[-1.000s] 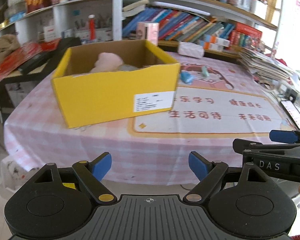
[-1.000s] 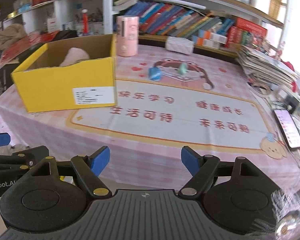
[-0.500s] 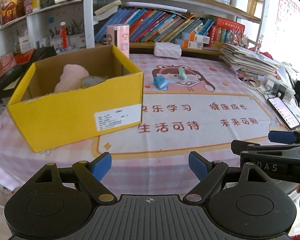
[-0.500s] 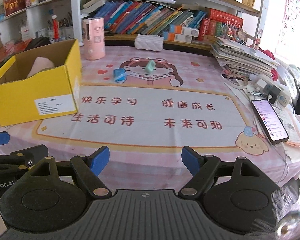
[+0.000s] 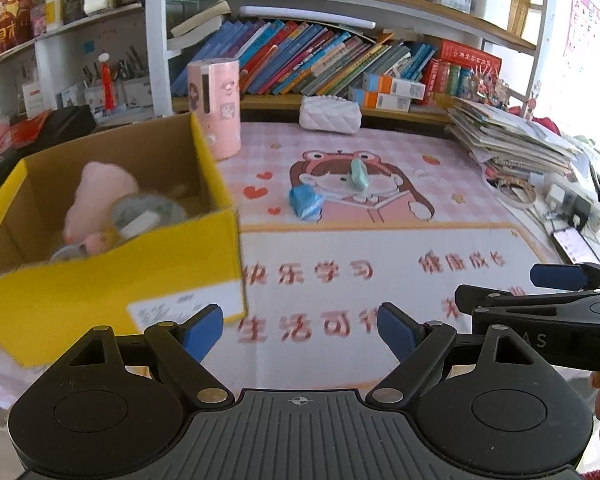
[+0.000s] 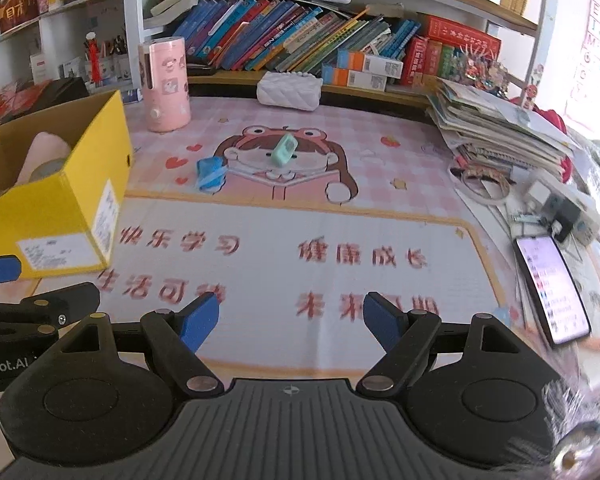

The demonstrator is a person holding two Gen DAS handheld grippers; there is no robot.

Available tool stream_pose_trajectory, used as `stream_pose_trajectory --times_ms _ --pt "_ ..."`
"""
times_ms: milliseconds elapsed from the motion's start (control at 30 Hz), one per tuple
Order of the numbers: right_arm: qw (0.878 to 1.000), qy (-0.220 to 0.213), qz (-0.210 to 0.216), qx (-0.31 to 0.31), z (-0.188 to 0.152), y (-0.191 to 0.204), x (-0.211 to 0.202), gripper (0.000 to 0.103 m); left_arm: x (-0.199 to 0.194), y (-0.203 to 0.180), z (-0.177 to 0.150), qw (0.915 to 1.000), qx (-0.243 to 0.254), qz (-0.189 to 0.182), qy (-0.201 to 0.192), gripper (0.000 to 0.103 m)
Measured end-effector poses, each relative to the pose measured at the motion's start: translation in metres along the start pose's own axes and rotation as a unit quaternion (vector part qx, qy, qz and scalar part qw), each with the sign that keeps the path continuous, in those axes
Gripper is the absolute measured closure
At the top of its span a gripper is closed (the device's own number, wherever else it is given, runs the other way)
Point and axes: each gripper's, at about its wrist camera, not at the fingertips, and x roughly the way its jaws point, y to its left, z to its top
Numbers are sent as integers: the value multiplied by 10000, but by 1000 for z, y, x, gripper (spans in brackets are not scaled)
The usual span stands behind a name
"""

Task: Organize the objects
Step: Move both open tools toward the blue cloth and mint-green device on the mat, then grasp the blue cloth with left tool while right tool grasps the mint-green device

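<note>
A: Where do the claws stand?

B: The left claw (image 5: pixel 300 330) and right claw (image 6: pixel 291 320) are both spread wide and hold nothing. Both hover over the near edge of the counter (image 6: pixel 380 216), side by side.

A: And the things to sort?

B: 2 loose ones lie well ahead of both claws, near each other but apart: a blue packet (image 6: pixel 211 173) and a mint block (image 6: pixel 284 149). The yellow box (image 5: pixel 100 284) sits ahead and left of the left claw, close to it, with a pink soft thing (image 5: pixel 100 188) and a grey item inside. What the grey item is I cannot tell.

A: So the step in hand?

B: Likely a reach for 1 of the 2 loose pieces, to go into the box. The packet lies straight ahead of the left claw and left of the right claw's line, on the box side.

A: How to do it well?

B: Keep the claw spread until its fingers straddle the piece, come in low over the counter, and close across the narrow side. The packet looks crumpled and soft, so a gentle pinch should do. The block seems tilted on edge; a nudge could tip it.
</note>
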Motion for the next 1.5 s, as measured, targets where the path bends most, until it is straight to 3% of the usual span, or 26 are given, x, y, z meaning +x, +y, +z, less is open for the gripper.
stream_pose_trajectory --times_ms 333,700,1100,1233,1500 --pt "9996 30 214 -154 39 -40 44 25 44 -30 33 9998 -177 73 4 17" --pt "9986 -60 531 -12 80 -84 89 25 83 -53 73 9989 -229 397 -29 17" --pt "9966 -293 767 -16 128 -101 136 25 123 -60 103 9974 -173 695 -105 18" --pt "9952 -317 926 -7 138 -101 151 27 140 -59 108 9971 -206 737 -56 32" --pt "9925 -140 1211 -53 150 -93 187 37 177 -50 109 9939 -400 1002 248 45"
